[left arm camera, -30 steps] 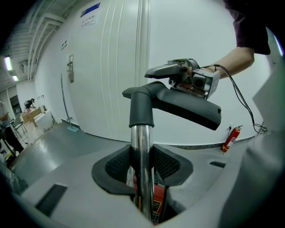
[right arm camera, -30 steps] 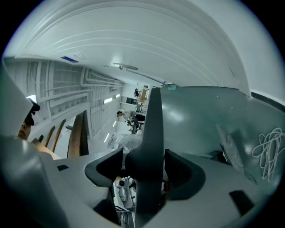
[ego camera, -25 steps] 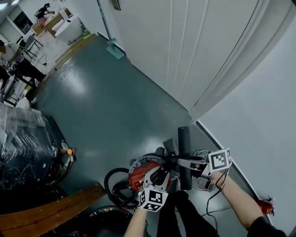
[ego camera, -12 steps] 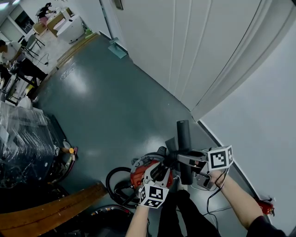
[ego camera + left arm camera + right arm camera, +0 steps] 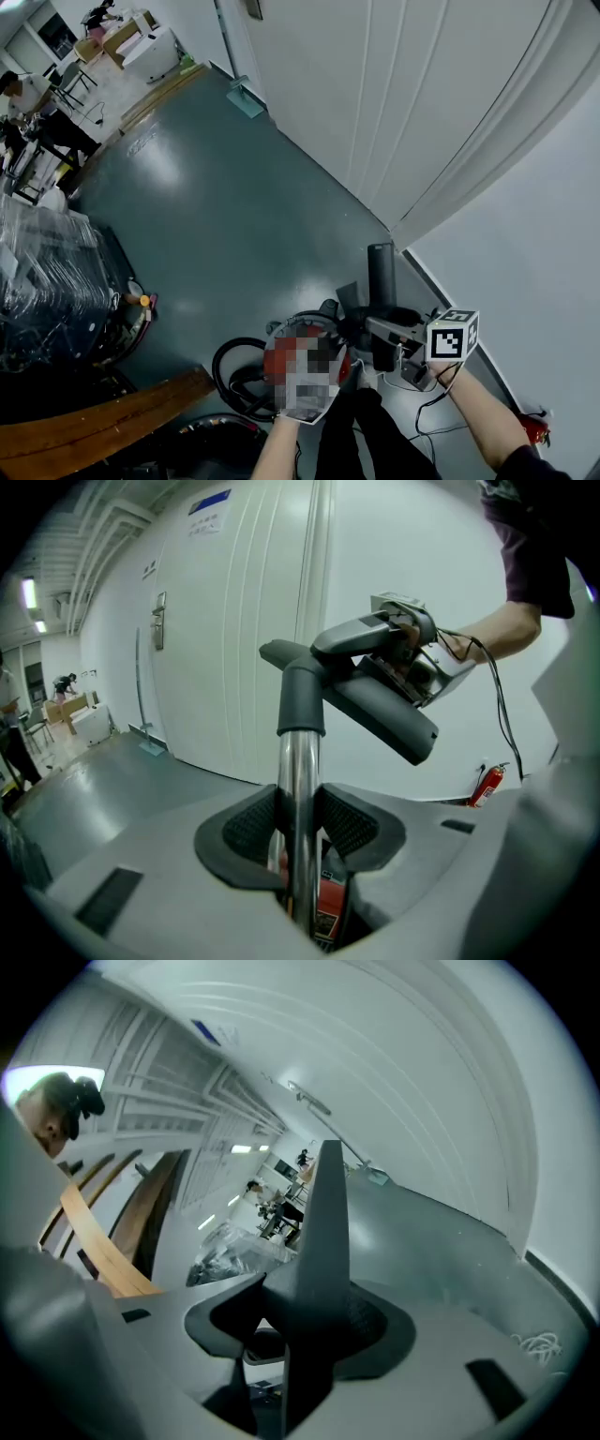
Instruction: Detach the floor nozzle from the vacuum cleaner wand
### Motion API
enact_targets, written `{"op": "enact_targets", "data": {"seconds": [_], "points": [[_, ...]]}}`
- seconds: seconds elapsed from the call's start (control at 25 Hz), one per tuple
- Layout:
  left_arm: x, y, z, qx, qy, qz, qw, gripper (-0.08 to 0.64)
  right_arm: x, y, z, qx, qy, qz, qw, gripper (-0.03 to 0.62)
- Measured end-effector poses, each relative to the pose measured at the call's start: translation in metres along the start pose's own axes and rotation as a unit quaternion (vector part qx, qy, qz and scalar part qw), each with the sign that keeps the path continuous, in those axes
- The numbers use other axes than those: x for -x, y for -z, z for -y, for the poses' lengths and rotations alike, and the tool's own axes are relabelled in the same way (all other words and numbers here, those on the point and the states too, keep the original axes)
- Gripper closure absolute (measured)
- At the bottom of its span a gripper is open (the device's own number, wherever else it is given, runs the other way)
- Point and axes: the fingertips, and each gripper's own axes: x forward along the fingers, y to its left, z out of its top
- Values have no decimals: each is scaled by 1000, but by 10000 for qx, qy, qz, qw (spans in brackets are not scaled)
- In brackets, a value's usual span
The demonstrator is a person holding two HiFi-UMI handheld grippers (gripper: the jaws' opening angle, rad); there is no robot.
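Opens onto a grey floor [image 5: 206,216] beside a white wall [image 5: 525,244], with the red vacuum [image 5: 330,913] just below the jaws. Has the left gripper [image 5: 300,822] clamped on the chrome wand [image 5: 300,780], pads tight on both sides, and the right gripper [image 5: 305,1321] closed on the dark nozzle [image 5: 389,719], held up off the floor. Looks like the separation step itself, nozzle still seated on the wand's collar. Calls next for steadying the wand and pulling or twisting the nozzle off along the wand's line; shows no catch. Stands the wand upright in the left gripper view and lays the nozzle's long axis across its top, slanting down rightward.
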Motion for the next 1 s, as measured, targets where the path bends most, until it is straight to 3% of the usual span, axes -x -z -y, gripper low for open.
{"op": "enact_targets", "data": {"seconds": [0.08,0.2,0.24,0.36,0.4,0.52,0.68,0.84,1.0], "points": [[3,2,-2,24,-41,-1,10000,419,0,-3,0,-56,-31,43,10000,362],[0,6,-1,-11,-49,-96,9999,420,0,0,8,-1011,-205,220,9944,364],[-2,6,-1,-25,-34,-128,9999,420,1,0,9,-1098,-183,294,9933,362],[-4,4,-3,-48,-6,-130,9999,422,2,-5,10,-218,153,271,9993,364],[-5,2,-5,-47,-15,-121,9999,422,1,-7,10,-180,150,262,9994,364],[-7,1,-4,-42,16,-168,9998,423,2,-9,15,-640,43,331,9974,364],[-7,1,-3,-45,17,-237,9997,423,4,-10,12,-216,216,348,9989,364],[-7,0,-4,-52,42,-273,9996,426,4,-11,15,-414,111,368,9984,364],[-7,0,-2,-90,55,-224,9997,427,3,-11,16,-1042,-189,233,9941,364]]}}
